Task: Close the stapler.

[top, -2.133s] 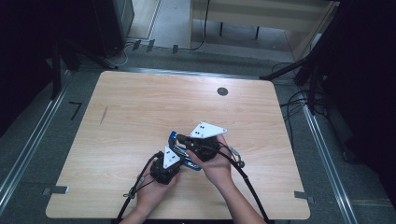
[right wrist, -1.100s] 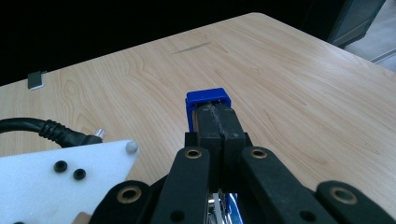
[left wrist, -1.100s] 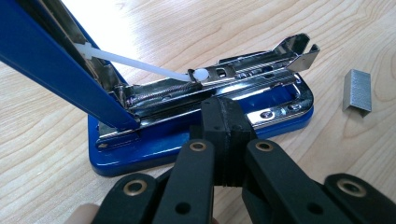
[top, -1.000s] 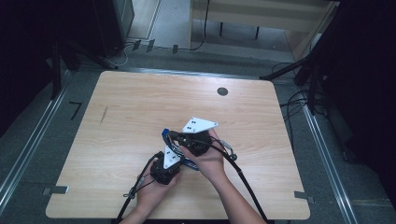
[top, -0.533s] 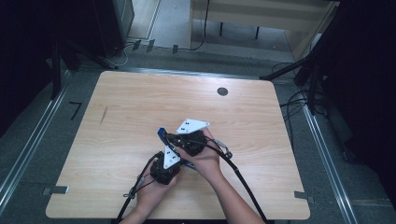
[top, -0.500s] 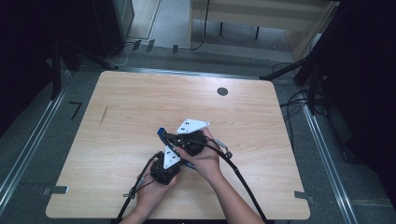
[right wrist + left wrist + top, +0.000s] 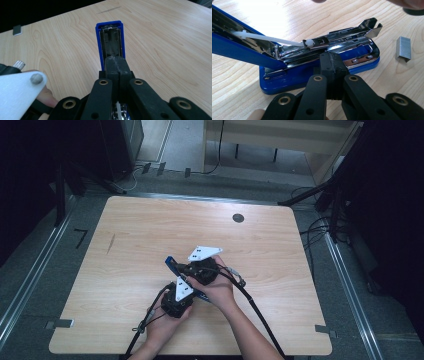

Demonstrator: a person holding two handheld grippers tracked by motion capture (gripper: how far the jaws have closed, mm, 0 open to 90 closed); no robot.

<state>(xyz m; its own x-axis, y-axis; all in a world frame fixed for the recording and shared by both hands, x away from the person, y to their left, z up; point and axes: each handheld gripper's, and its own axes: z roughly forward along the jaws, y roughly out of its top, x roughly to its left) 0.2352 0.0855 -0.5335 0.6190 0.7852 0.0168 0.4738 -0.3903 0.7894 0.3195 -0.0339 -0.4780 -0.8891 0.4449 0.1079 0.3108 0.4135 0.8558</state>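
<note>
Left hand-held gripper point(image 7: 331, 62): clenched, jaw tips against the open blue stapler point(image 7: 317, 72), hiding its midsection. Right hand-held gripper point(image 7: 115, 65): clenched, covering the stapler's raised lid; grasp indeterminate. Staple strip point(image 7: 403, 48) at 3 o'clock on the worktop point(image 7: 294, 20).

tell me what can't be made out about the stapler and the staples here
- Stapler, high view: hands and grippers cover most of it.
- Stapler magazine, left gripper view: the shut left gripper hides its middle; whether it is loaded is unclear.
- Staple strip, high view: too small to find.
- Stapler lid, right gripper view: the shut right gripper hides its near end.
</note>
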